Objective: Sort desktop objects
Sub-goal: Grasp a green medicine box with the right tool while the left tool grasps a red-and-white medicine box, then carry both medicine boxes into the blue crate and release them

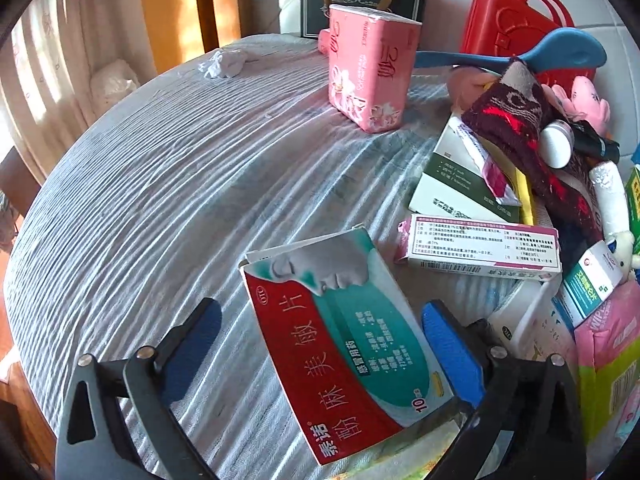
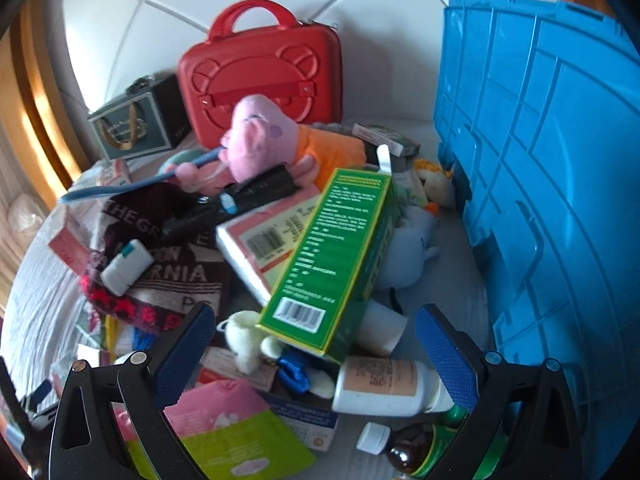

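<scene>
The left gripper [image 1: 322, 354] stands wide open over the striped cloth [image 1: 160, 184], and one red-and-teal medicine box [image 1: 344, 344] lies flat between its two blue pads, nearer the right pad [image 1: 452, 356]; no pad seems to press it. Just beyond lies one white-and-pink carton [image 1: 480, 246], and behind it one white-and-green box [image 1: 452, 176]. One pink tissue pack [image 1: 370, 68] stands upright farther back on the cloth, apart from the heap, and one crumpled tissue [image 1: 224, 63] lies near the far edge.

The right gripper [image 2: 316, 354] is also wide open and holds nothing, hovering over the heap. Between its fingers tilts one green carton [image 2: 340, 256], resting on one white bottle [image 2: 384, 386] that lies on its side. One brown glass bottle [image 2: 404, 448] lies below it. One pink plush toy [image 2: 260, 136] sits atop the pile before one red case [image 2: 260, 76]; the picture is slightly blurred, so smaller items cannot be counted. One blue crate [image 2: 540, 160] stands at the right.
</scene>
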Action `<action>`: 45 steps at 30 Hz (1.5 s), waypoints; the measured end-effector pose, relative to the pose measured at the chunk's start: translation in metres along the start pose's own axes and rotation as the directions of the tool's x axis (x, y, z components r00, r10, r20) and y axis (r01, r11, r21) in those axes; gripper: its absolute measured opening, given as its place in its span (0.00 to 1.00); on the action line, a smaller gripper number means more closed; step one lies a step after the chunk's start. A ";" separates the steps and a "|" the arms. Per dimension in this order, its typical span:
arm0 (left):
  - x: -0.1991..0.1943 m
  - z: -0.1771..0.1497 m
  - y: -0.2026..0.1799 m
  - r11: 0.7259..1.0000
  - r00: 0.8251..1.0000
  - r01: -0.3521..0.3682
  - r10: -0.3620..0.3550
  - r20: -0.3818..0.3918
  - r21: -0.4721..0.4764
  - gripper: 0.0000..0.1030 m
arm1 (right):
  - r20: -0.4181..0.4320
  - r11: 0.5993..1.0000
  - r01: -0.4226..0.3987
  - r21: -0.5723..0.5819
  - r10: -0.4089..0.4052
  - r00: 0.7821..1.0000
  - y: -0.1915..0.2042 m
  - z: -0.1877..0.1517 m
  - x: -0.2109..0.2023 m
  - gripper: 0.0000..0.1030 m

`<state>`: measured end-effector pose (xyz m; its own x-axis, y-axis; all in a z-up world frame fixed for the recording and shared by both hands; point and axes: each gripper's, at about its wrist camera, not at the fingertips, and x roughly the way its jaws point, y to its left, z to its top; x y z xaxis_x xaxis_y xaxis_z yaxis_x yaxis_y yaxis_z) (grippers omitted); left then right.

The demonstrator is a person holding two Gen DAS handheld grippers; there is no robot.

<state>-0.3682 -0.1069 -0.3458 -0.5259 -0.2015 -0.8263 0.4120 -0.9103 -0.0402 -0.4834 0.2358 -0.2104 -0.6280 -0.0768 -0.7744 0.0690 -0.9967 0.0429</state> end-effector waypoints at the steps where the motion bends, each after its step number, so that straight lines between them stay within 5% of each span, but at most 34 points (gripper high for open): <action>1: 0.001 0.000 0.002 1.000 1.000 0.009 -0.009 -0.003 -0.013 1.00 | -0.008 1.000 0.004 0.011 -0.004 1.000 -0.002 0.002 0.006 0.99; 10: 0.008 -0.001 0.008 0.998 1.000 0.015 -0.017 -0.022 -0.066 1.00 | -0.066 0.992 0.113 0.055 -0.109 0.992 0.005 0.015 0.062 0.98; 17: 0.011 0.001 0.003 1.000 0.999 -0.013 0.012 -0.041 -0.014 1.00 | -0.119 0.987 0.157 0.017 -0.154 0.981 0.017 0.018 0.087 0.72; 20: 0.008 0.002 0.000 0.998 0.999 0.026 -0.024 -0.043 0.053 0.83 | -0.134 0.983 0.180 -0.025 -0.182 0.974 0.017 0.020 0.091 0.59; 26: 0.000 0.000 -0.002 0.983 0.994 0.100 -0.092 -0.061 0.155 0.76 | -0.099 0.988 0.147 -0.048 -0.151 0.984 0.011 0.019 0.076 0.53; 34: -0.047 0.016 -0.014 0.938 0.991 0.067 -0.101 0.085 0.339 0.76 | 0.015 0.999 0.041 0.008 -0.041 0.999 0.013 0.021 0.020 0.53; 40: -0.104 0.050 -0.036 0.882 0.956 0.086 -0.205 0.212 0.463 0.76 | 0.112 1.000 -0.006 0.027 0.003 0.994 0.022 0.022 -0.044 0.53; 45: -0.162 0.075 -0.077 0.805 0.896 0.142 -0.352 0.272 0.577 0.76 | 0.208 0.997 -0.024 0.070 0.009 0.978 0.017 0.021 -0.119 0.53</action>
<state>-0.3706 -0.0317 -0.1670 -0.8183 0.0422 -0.5733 -0.1722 -0.9695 0.1744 -0.4237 0.2278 -0.1044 -0.7750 -0.0893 -0.6256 0.0293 -0.9940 0.1056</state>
